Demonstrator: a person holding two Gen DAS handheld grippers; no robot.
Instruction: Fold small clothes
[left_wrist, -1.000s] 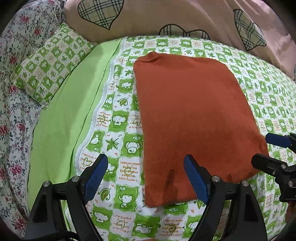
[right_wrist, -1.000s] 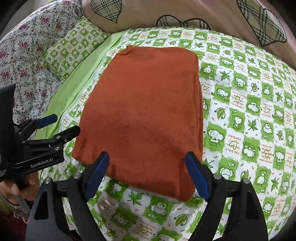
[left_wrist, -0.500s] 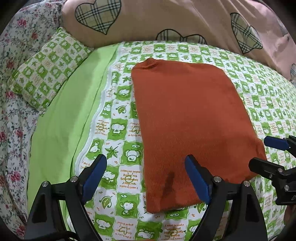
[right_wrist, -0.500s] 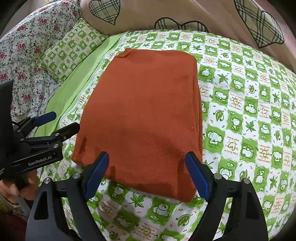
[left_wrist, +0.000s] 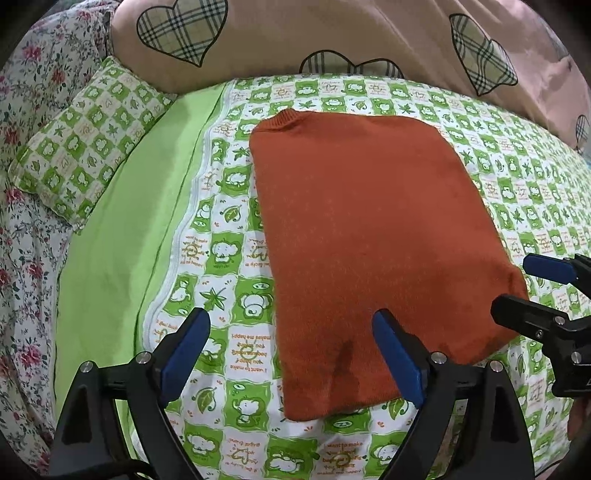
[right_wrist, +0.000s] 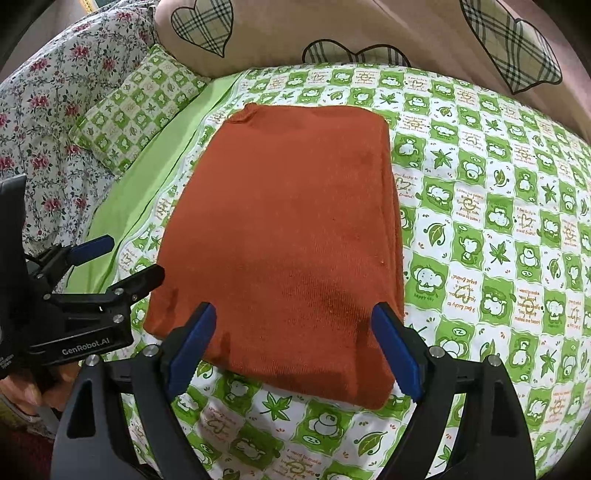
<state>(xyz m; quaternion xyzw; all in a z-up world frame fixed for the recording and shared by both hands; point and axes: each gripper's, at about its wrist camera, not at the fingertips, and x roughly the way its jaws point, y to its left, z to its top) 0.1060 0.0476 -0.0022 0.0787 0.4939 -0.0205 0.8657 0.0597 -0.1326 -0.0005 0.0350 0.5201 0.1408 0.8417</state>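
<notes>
My left tool (left_wrist: 291, 354) has just been opening, nothing between its jaws; my right tool (right_wrist: 293, 350) stands apart too. The rust-orange knitted sweater (left_wrist: 369, 236) lies folded on the green-checked bed (left_wrist: 229, 288), so I judge this fold done.

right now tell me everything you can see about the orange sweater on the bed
The orange sweater is a rust-orange knit, folded into a neat, flat rectangle with its ribbed collar at the far left corner. It lies on the green and white checked bedsheet, touching only that. The near edge looks thick and layered. Both the left gripper and the right gripper hang open above its near edge, neither touching it.
</notes>
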